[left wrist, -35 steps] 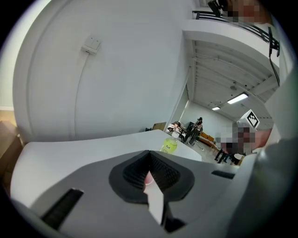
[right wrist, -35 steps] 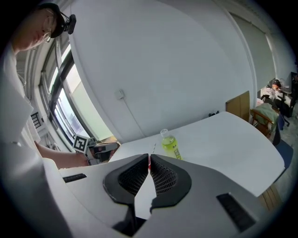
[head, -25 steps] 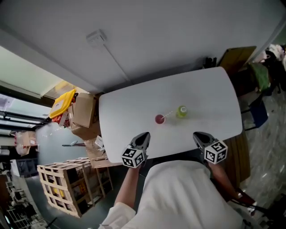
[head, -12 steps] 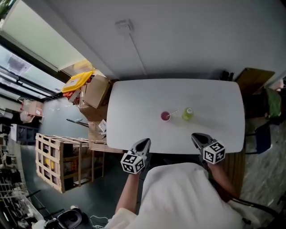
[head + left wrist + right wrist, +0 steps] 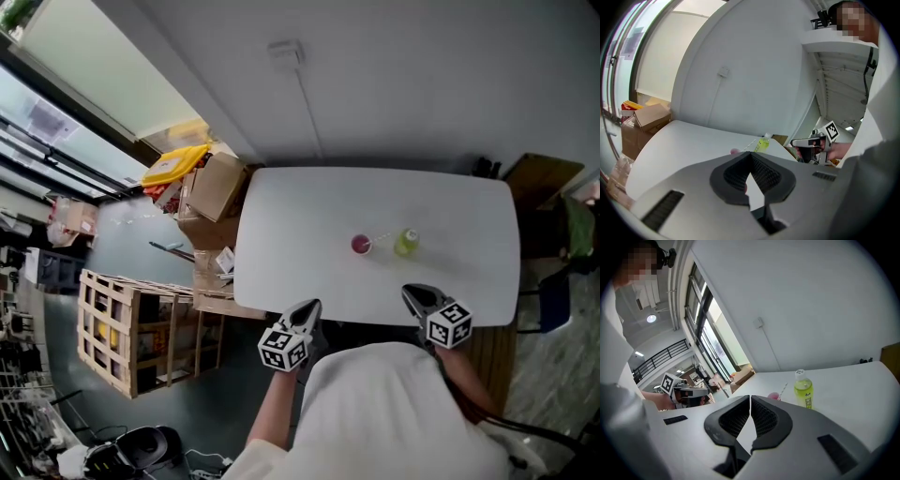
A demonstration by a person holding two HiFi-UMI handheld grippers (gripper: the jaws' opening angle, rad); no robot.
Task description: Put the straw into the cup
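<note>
A small pink cup (image 5: pixel 361 245) stands near the middle of the white table (image 5: pixel 300 225). A thin striped straw (image 5: pixel 379 239) rises from it and leans toward a yellow-green bottle (image 5: pixel 406 243) just to its right. Both grippers hover at the near table edge, well short of the cup. My left gripper (image 5: pixel 309 308) is shut with nothing in it, and so is my right gripper (image 5: pixel 414 294). In the right gripper view the cup (image 5: pixel 774 395), straw (image 5: pixel 784 388) and bottle (image 5: pixel 803 389) show past the closed jaws. In the left gripper view the jaws hide most of the cup (image 5: pixel 735 151).
Cardboard boxes (image 5: pixel 214 187) and a yellow bag (image 5: pixel 174 165) sit on the floor at the table's left end. A wooden crate (image 5: pixel 141 328) stands nearer, on the left. A brown board (image 5: pixel 548 178) and a chair (image 5: pixel 553 300) are to the right. A wall runs behind the table.
The head camera has swung, so the table now lies squarer and lower in view. Cup, straw and bottle keep their places on the table. Both grippers stay shut at the near edge.
</note>
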